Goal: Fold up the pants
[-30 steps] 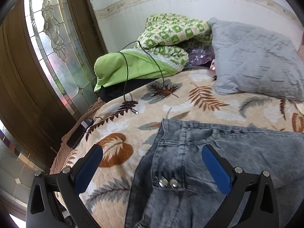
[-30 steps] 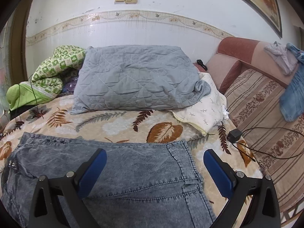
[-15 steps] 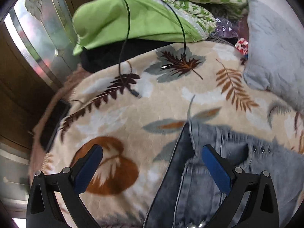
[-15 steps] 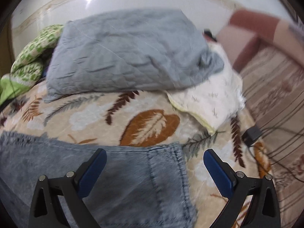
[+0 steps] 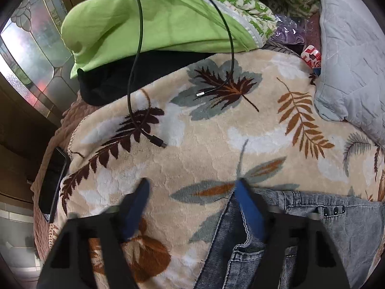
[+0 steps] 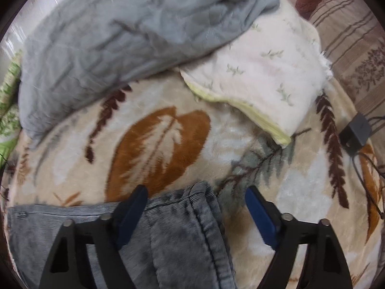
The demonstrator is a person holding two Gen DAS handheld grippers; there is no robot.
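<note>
Grey denim pants [image 5: 300, 236] lie flat on a beige leaf-print blanket [image 5: 192, 144]. In the left wrist view my left gripper [image 5: 192, 187] is open, low over the blanket, its right finger over the pants' left waistband corner. In the right wrist view my right gripper [image 6: 197, 192] is open and straddles the pants' right corner [image 6: 192, 228], whose edge is slightly bunched between the blue pads.
A grey pillow [image 6: 115, 31] and a cream pillow [image 6: 264, 77] lie behind. A green blanket [image 5: 156, 16], black cables [image 5: 134, 84] and a phone [image 5: 51, 183] sit at the left. A charger [image 6: 356, 130] lies at the right.
Both grippers have dropped down and forward onto the waistband corners. Both jaws have narrowed but stay open. The right corner of the pants is now bunched.
</note>
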